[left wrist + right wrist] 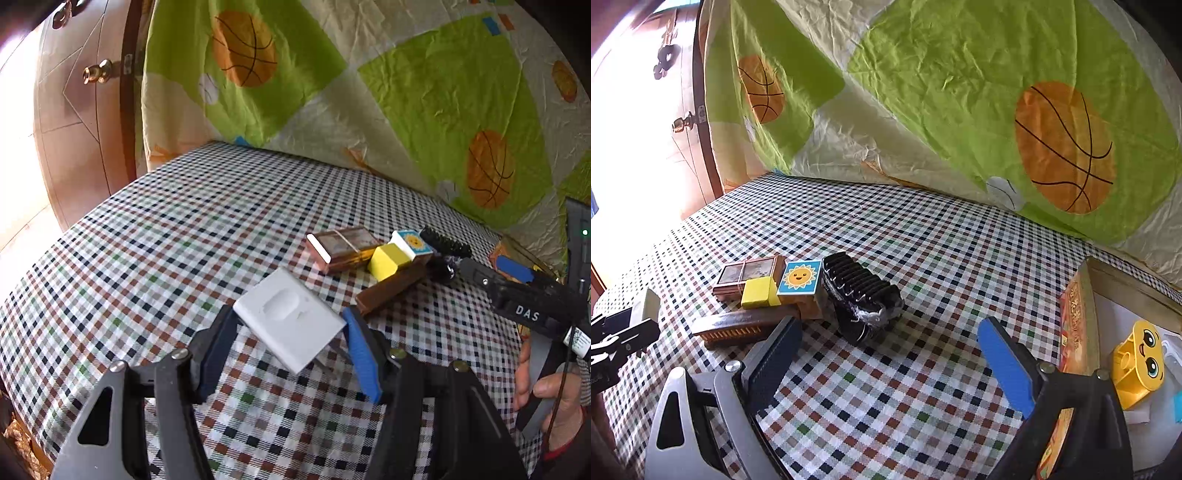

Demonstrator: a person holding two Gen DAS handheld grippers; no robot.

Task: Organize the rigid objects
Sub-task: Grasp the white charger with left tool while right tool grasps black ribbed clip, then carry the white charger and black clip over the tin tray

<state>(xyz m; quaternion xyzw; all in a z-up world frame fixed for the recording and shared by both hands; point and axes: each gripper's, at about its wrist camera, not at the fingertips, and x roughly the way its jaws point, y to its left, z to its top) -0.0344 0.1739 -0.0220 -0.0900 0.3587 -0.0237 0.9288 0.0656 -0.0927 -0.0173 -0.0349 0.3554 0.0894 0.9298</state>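
The left claw (291, 332) is clenched on a white box (291, 319), held tilted above the checked worktop (147, 258), gripped only by its near part. The right claw (890, 354) is released, with nothing between its jaws, and points at the black comb (862, 295) near the middle of the worktop. A block (799, 278) and a brush (738, 328) lie just beside the comb. I think the white box could slip, because the grip is shallow. The right claw could also push the neighbours when it closes. The tray (1086, 291) waits at the right edge.
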